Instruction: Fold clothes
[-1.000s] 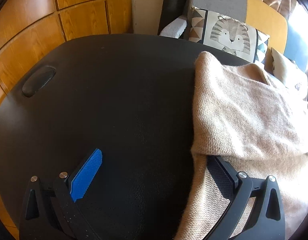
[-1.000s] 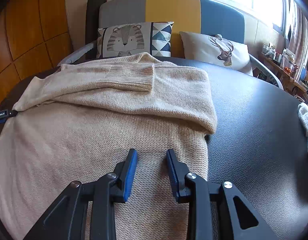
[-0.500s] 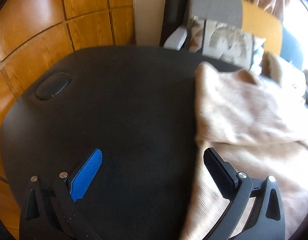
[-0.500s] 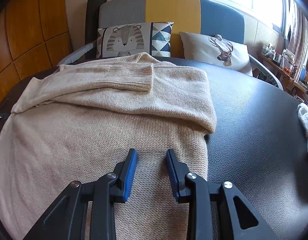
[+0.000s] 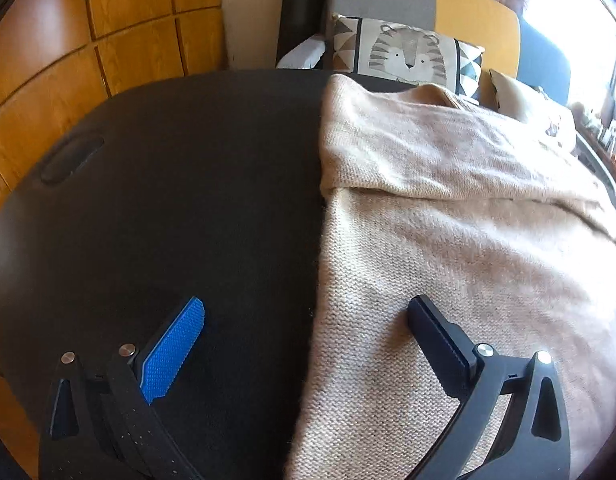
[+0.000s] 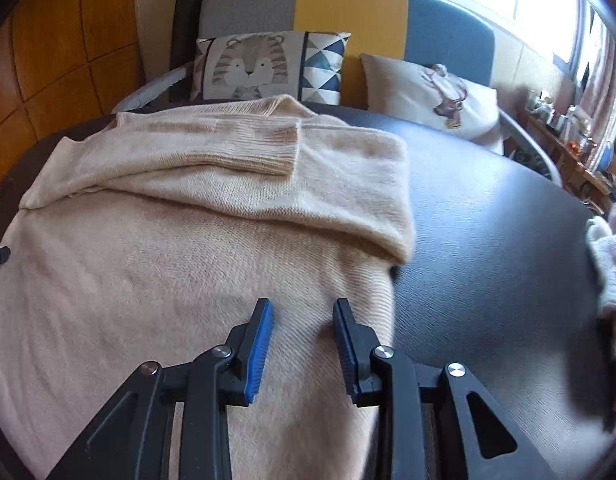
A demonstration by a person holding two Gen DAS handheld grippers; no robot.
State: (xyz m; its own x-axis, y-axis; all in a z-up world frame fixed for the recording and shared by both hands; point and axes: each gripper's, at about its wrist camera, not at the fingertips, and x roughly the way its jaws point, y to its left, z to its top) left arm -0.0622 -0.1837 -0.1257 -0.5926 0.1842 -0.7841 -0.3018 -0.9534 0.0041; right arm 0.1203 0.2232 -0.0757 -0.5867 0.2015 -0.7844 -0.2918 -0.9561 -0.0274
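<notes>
A beige knit sweater (image 5: 448, 248) (image 6: 179, 248) lies flat on the black table (image 5: 167, 208) (image 6: 488, 240), both sleeves folded across its upper part. My left gripper (image 5: 303, 316) is wide open over the sweater's left edge, its right finger above the knit and its blue-padded left finger above bare table. My right gripper (image 6: 301, 312) hovers open over the sweater's lower right part, close to its right edge, with nothing between the fingers. The ribbed cuff (image 6: 267, 152) rests on top of the folded sleeves.
A sofa (image 6: 348, 12) with a tiger cushion (image 6: 251, 64) and a deer cushion (image 6: 432, 92) stands behind the table. Wood panelling (image 5: 87, 40) runs along the left. Pale clothes (image 6: 612, 264) lie at the table's right edge. A shelf of small items (image 6: 568, 136) is far right.
My left gripper has drawn back toward the near edge along the sweater's left side, leaving the folded sleeve lying flat. My right gripper has shifted slightly; its view now blurs at the right.
</notes>
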